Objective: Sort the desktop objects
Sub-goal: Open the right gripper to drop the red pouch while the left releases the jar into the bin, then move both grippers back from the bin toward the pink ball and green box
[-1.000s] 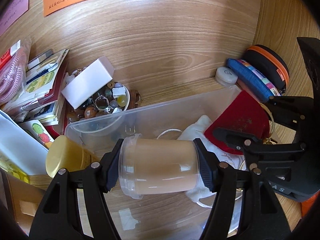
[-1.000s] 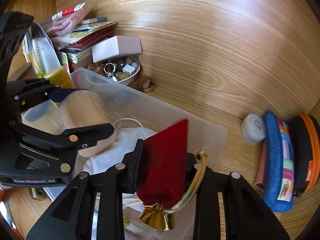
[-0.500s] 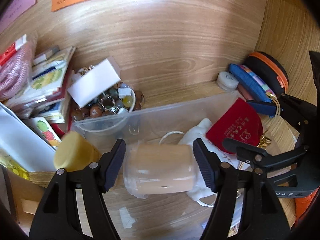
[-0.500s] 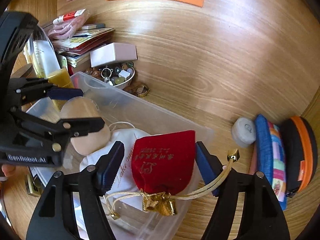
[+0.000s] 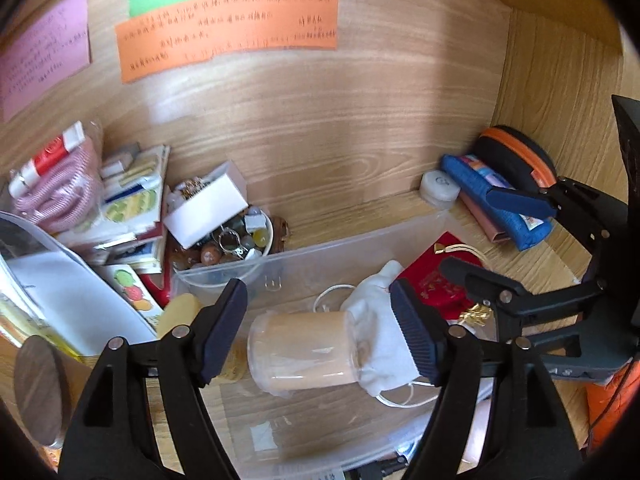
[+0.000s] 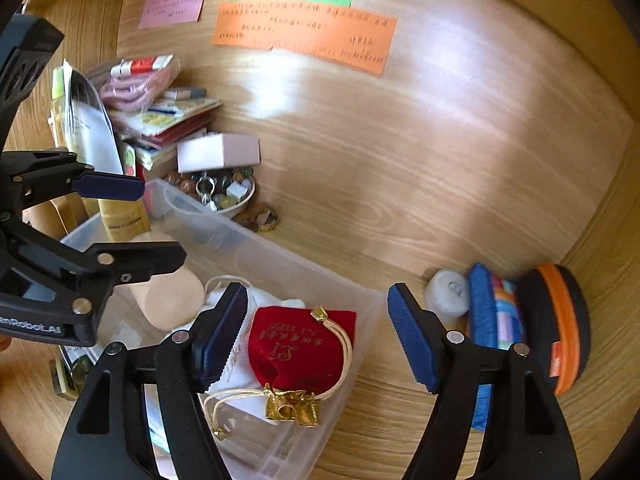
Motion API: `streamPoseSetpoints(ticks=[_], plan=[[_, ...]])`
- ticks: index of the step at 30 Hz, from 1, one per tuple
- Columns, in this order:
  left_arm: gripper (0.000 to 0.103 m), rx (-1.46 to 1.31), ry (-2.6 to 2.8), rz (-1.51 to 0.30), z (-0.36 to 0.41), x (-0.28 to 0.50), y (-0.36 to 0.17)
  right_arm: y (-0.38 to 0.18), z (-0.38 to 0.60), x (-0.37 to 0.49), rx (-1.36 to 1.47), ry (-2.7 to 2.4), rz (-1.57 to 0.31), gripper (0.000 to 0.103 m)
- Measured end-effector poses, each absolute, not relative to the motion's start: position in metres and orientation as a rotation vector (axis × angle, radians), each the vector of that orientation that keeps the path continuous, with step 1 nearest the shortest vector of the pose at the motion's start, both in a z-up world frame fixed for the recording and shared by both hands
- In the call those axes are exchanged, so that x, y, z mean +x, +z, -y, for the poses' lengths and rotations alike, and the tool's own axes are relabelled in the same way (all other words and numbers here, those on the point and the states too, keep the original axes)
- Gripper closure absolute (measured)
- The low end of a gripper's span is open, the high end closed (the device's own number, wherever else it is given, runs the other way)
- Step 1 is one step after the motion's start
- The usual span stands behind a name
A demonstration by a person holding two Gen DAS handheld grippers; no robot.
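A clear plastic bin (image 5: 352, 236) (image 6: 280, 256) sits on the wooden desk. In it lie a beige jar (image 5: 302, 354) (image 6: 174, 304) on its side, a white cloth pouch (image 5: 380, 312) (image 6: 228, 300) and a red velvet pouch (image 6: 300, 348) (image 5: 434, 284) with a gold cord. My left gripper (image 5: 320, 332) is open and empty above the jar. My right gripper (image 6: 318, 336) is open and empty above the red pouch. Each gripper also shows in the other's view.
A bowl of beads and rings (image 5: 232, 240) with a white box (image 5: 206, 204) on it stands behind the bin. Booklets and a pink cord pack (image 5: 60, 188) lie left. A white round case (image 6: 448, 292), a blue pouch (image 6: 492, 320) and an orange-black case (image 6: 560, 320) lie right.
Both grippers opened and pulled back upward. The left let go of the jar and the right let go of the red pouch; both now lie in the bin.
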State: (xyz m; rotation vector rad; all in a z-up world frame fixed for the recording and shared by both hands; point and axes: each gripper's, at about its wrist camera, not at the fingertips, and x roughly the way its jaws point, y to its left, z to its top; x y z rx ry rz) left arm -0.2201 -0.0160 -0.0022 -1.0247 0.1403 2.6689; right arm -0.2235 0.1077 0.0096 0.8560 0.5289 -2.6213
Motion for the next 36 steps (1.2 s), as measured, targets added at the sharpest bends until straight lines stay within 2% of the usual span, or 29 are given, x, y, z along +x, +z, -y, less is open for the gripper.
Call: streamPoseSetpoints(ticks=[5,19,36], plan=[[0.020,-0.987,2.702,-0.158,0.020,-0.203,0.012,0.028,-0.108,-0.205,0.807,-2.654,-0.530,0.021],[0.009,-0.960,2.759,-0.196,0.029,-0.141,0.015,0.045,-0.114,-0.132,0.768,-2.684,-0.535,0.021],[0.009,-1.113,2.732,-0.193,0.047,-0.084,-0.046,-0.009,-0.147,-0.067,0.922,-2.680,-0.369,0.021]])
